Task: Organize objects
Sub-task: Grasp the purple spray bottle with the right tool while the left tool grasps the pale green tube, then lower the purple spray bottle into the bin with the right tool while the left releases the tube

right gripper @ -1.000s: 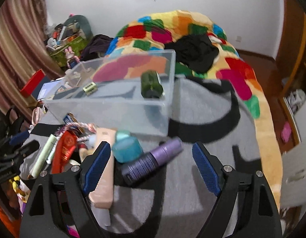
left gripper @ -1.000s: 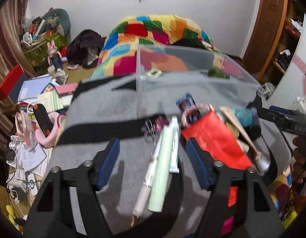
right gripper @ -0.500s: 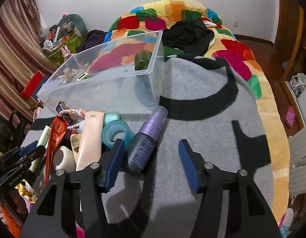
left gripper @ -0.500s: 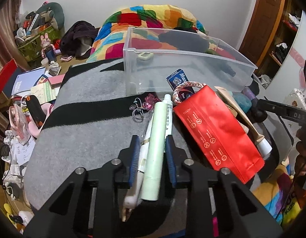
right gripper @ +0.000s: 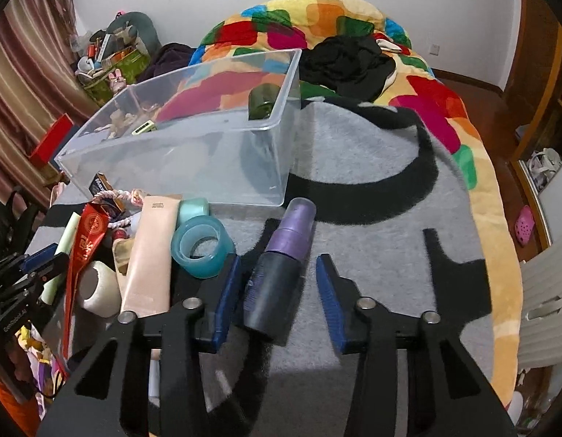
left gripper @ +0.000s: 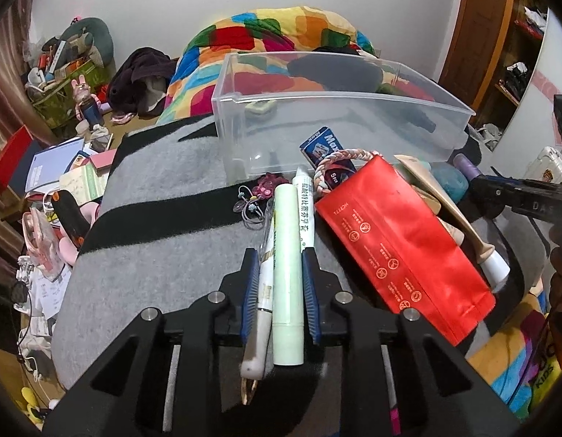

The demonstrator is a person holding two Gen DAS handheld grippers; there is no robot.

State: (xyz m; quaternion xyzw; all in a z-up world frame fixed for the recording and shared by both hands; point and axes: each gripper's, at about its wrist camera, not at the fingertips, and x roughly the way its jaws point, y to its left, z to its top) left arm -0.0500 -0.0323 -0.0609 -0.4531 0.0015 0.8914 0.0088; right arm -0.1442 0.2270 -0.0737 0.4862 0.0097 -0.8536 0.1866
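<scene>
Early stage: our left hand-held gripper (left gripper: 280, 284) clamps two tubes (left gripper: 288, 273), right hand-held gripper (right gripper: 277, 287) closing around the bottle (right gripper: 279, 276), not yet gripping; bin (right gripper: 171, 167) holds few items.

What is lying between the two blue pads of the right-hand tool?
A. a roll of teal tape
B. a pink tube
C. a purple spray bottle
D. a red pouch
C: in the right wrist view the purple spray bottle lies between the blue pads of the right tool, whose jaws have just been closing on it, a gap still showing at the right pad; the teal tape sits just outside the left pad.
</scene>
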